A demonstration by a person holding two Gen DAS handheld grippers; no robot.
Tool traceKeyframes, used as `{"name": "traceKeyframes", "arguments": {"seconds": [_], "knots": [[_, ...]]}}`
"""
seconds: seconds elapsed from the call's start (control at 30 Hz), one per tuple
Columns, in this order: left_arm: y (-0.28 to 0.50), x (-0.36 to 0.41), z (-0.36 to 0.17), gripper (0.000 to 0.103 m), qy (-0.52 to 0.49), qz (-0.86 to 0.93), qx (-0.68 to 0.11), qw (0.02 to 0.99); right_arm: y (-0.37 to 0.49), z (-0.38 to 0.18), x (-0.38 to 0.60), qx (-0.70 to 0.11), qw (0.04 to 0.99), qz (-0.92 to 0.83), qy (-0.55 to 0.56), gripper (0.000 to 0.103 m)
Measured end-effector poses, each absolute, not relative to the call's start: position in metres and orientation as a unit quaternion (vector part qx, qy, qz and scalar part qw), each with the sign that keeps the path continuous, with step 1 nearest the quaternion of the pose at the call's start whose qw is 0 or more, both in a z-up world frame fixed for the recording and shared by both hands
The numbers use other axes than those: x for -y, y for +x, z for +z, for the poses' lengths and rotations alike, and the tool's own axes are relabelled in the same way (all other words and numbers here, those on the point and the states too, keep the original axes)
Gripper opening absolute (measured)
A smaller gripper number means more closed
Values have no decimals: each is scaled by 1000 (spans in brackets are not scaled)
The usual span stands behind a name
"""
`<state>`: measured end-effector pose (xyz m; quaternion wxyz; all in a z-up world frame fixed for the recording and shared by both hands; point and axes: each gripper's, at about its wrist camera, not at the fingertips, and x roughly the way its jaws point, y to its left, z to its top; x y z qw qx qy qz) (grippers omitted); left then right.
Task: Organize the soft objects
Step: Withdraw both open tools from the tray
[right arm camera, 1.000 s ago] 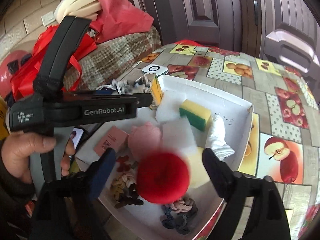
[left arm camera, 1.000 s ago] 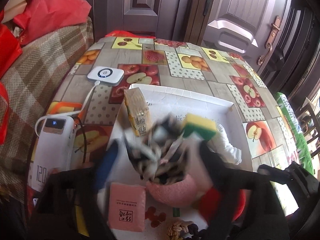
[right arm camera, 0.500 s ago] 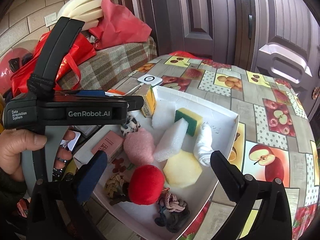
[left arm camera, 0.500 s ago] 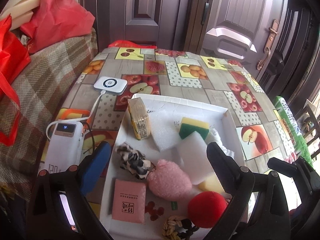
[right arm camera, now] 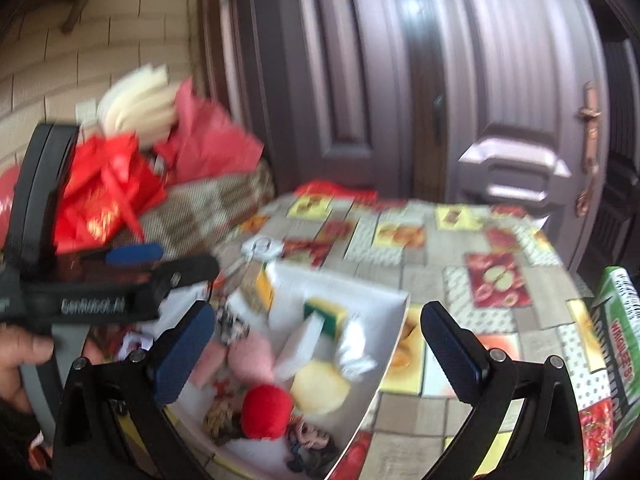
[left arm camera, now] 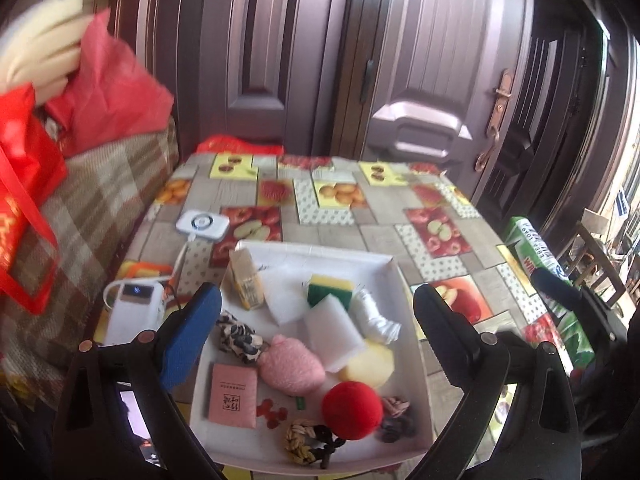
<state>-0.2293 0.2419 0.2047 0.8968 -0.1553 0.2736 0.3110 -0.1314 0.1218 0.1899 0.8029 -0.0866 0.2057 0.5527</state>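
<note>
- Above the white tray [left arm camera: 394, 276], the left tool [left arm camera: 316, 320] stands wide open with nothing between its fingers.
- Likewise the right tool [right arm camera: 316, 336] gapes fully, empty.
- Inside the tray lie a red ball [left arm camera: 352, 410], a pink plush [left arm camera: 292, 364], white foam blocks [left arm camera: 334, 332], a yellow-green sponge [left arm camera: 331, 289] and a pink packet [left arm camera: 233, 395].
- Beneath, the worktop [left arm camera: 340, 236] carries a power bank [left arm camera: 134, 312] left of the tray.
</note>
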Motion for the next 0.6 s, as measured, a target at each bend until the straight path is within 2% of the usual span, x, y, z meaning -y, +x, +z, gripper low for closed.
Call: {"name": "traceKeyframes", "arguments": {"seconds": [0.23,0.43,0.6], "knots": [[-238,-198,246,98,-87,334,-248,905,-140,227,-89,-139,835,528,-70,103],[-242,-164,249,98,-40,378,-256,889,-169,260,-56,-63,911,402,-68,103],[-258,-163,253,98,-78,370,-261,888,-171,275,-32,-77,925,370,-43,103]]}}
